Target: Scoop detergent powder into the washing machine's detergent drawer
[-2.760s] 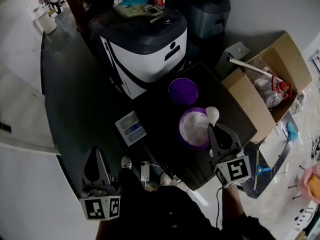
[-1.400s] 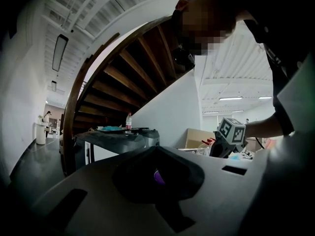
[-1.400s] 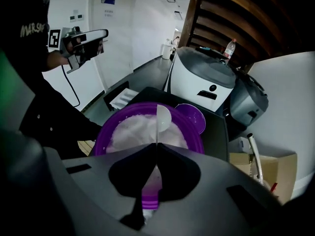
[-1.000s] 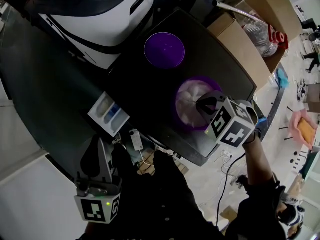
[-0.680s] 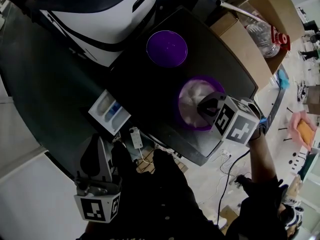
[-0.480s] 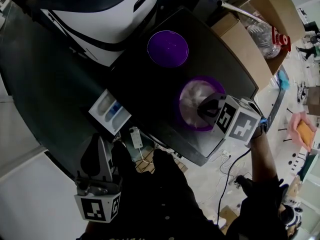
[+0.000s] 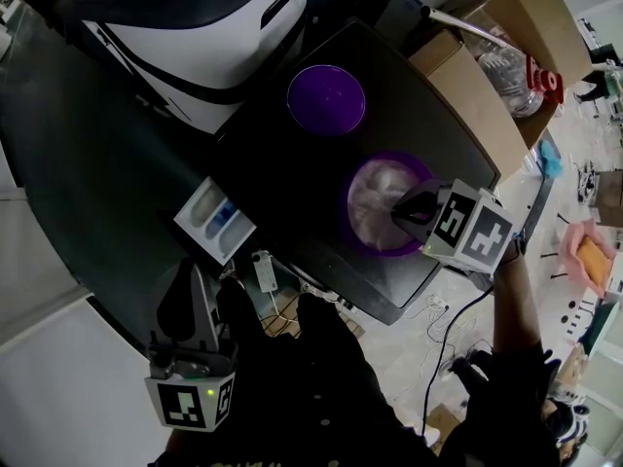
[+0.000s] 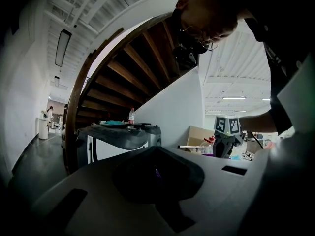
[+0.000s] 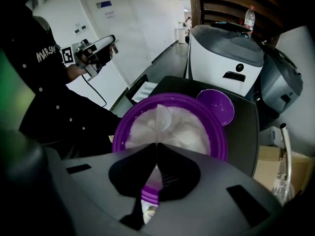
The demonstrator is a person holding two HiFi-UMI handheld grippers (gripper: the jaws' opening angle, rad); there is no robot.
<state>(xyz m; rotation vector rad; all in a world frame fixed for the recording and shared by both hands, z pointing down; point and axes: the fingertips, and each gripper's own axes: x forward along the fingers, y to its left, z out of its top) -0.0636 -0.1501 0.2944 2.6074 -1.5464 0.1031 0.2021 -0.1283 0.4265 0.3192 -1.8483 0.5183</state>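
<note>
At centre, right claw (image 9: 156, 145) pressed together on the handle of a white scoop (image 9: 162, 118). Long axis of scoop in line with the claw: handle end in the pinch, bowl end pointing forward and down, resting in white detergent powder (image 9: 189, 132). Powder heaped in a purple tub (image 9: 122, 128) directly under the claw tips. Beyond the tub and apart from it, a purple lid (image 9: 215, 107), flat on the same black desk (image 9: 245, 132).

At the desk's left edge, detergent drawer (image 7: 216, 220), white with a blue compartment, well apart from tub and scoop; on the desk or just beside it, not clear.

At the person's left, left claw (image 8: 156, 151) pressed together with nothing between, held low and well apart from the things on the desk.

Behind the desk, a white washing machine (image 9: 224, 58) with a dark top, a water bottle (image 9: 249, 16) visible above it, and a grey machine (image 9: 285, 85) just beside. To the desk's right, an open cardboard box (image 7: 487, 76) with a clear bottle (image 7: 514, 61) inside.

Around the desk, dark floor (image 7: 117, 154); further off, a white wall (image 9: 64, 18); overhead in the left gripper view, the underside of a wooden stair (image 8: 123, 68).
</note>
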